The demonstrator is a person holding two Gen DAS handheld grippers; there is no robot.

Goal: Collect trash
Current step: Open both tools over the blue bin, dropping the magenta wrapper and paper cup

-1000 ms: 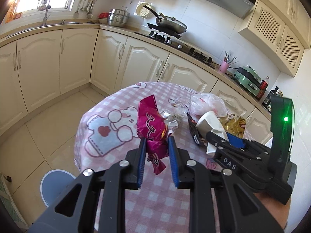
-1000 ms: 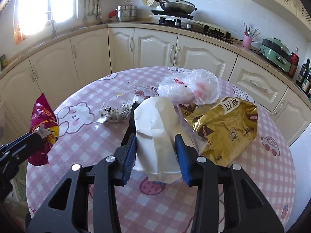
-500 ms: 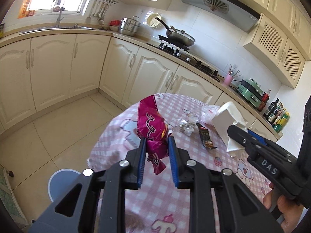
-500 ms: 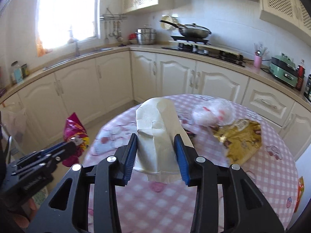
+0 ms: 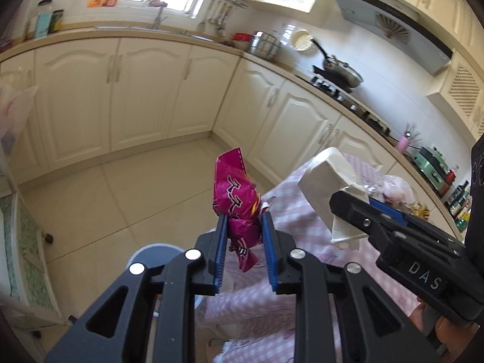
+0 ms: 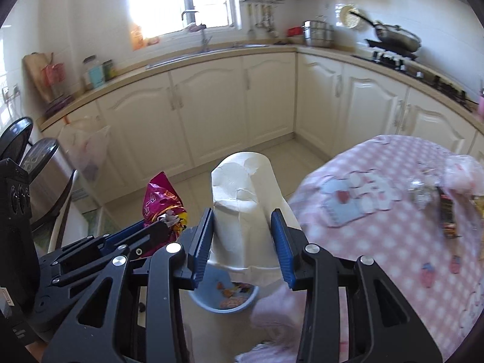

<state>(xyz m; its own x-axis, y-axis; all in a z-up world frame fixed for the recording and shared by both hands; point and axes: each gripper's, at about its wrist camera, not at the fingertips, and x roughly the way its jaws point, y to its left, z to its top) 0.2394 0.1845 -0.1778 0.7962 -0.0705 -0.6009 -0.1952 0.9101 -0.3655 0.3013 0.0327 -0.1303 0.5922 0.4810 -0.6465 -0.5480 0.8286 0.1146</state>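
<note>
The left hand-held gripper (image 5: pixel 244 227) is clamping a crumpled magenta snack wrapper (image 5: pixel 236 193) between its blue pads, the wrapper standing upright out of the jaws above the tiled kitchen floor (image 5: pixel 121 199), just off the edge of the round counter (image 5: pixel 305 220) draped in a pink checked cloth. Beside it, the right hand-held gripper (image 6: pixel 244 230) is gripping a crushed white paper cup (image 6: pixel 245 202), rim downward, its pale body rising between the pads. In the right wrist view the cup is hanging directly above a light blue bin (image 6: pixel 224 299) on the floor, which is already holding a few colourful scraps. The left wrist view is catching only a grey-blue arc of that bin (image 5: pixel 151 251) behind the gripper frame. Each tool is appearing in the other's camera: the wrapper (image 6: pixel 163 202) at lower left in the right wrist view, the cup (image 5: pixel 329 187) at right in the left wrist view. More litter is lying on the cloth at the far right of the right wrist view, including a clear crinkled wrapper (image 6: pixel 422 190), a dark flat packet (image 6: pixel 447 214) and a pale plastic bag (image 6: pixel 462 172). Cream cabinets (image 6: pixel 211 112) are lining the walls, with a wok (image 6: pixel 396 37) on the stove and a steel pot (image 6: pixel 319 33) near the sink.
</note>
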